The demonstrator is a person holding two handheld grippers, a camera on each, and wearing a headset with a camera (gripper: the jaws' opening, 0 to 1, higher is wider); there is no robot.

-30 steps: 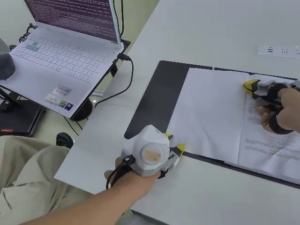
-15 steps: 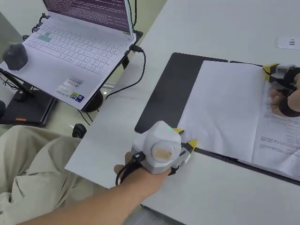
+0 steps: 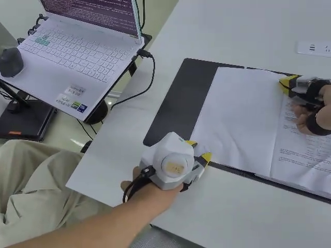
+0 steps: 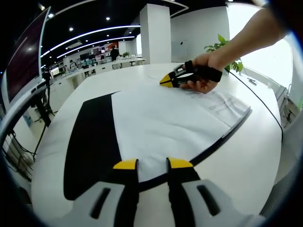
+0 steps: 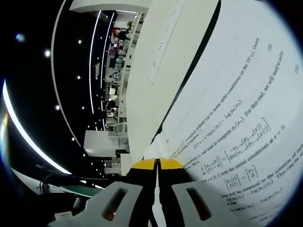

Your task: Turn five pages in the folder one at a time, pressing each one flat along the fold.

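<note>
You pressed the folder's (image 3: 178,103) fold with the right gripper (image 3: 286,82), fingers pinched together, left gripper's (image 3: 199,150) narrowly apart on the turned page (image 3: 238,113); next, likely, sweep toward the desk's (image 3: 232,31) near edge.

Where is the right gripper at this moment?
In the head view the right gripper is at the far right, its jaws on the printed page near the top of the fold, beside the blank page.
</note>
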